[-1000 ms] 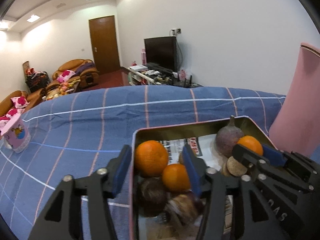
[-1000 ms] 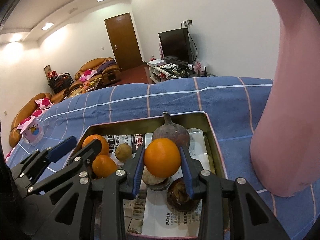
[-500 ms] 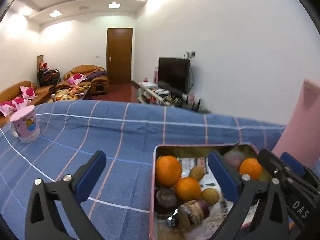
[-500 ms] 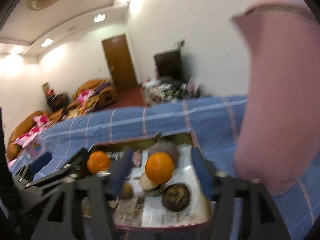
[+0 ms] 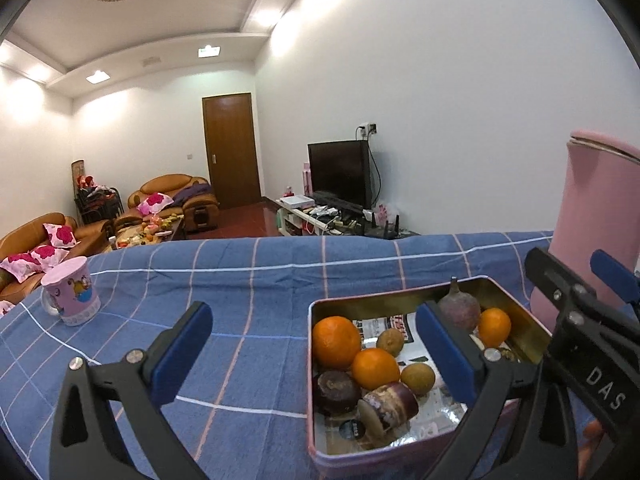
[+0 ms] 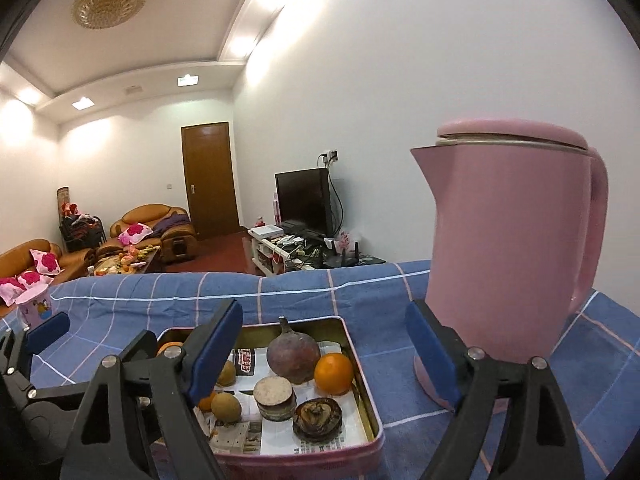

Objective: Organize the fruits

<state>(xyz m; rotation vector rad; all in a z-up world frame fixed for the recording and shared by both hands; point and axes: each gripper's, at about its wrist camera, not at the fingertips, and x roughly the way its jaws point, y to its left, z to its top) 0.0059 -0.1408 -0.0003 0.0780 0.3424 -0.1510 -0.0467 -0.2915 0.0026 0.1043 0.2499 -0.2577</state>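
Both hand-held grippers empty, jaws spread wide; left hand-held gripper [image 5: 316,356] lower middle of left wrist view, right hand-held gripper [image 6: 324,352] jaws just been opening, nothing between them. Fruits sit in pink tin [image 6: 360,364] on desk cloth [image 5: 248,280]: oranges [image 5: 336,340], purple fruit [image 6: 293,354], small brown ones. Kettle [image 6: 508,240] right of tin, mug [image 5: 72,298] far left. Judged: release step done, tin looks filled. Next move: look for stray fruit; none seen on cloth.

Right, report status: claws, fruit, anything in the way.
Left claw open, empty. Right claw just opened, empty. Oranges and the other fruit in the tin. Pink kettle close beside the tin.
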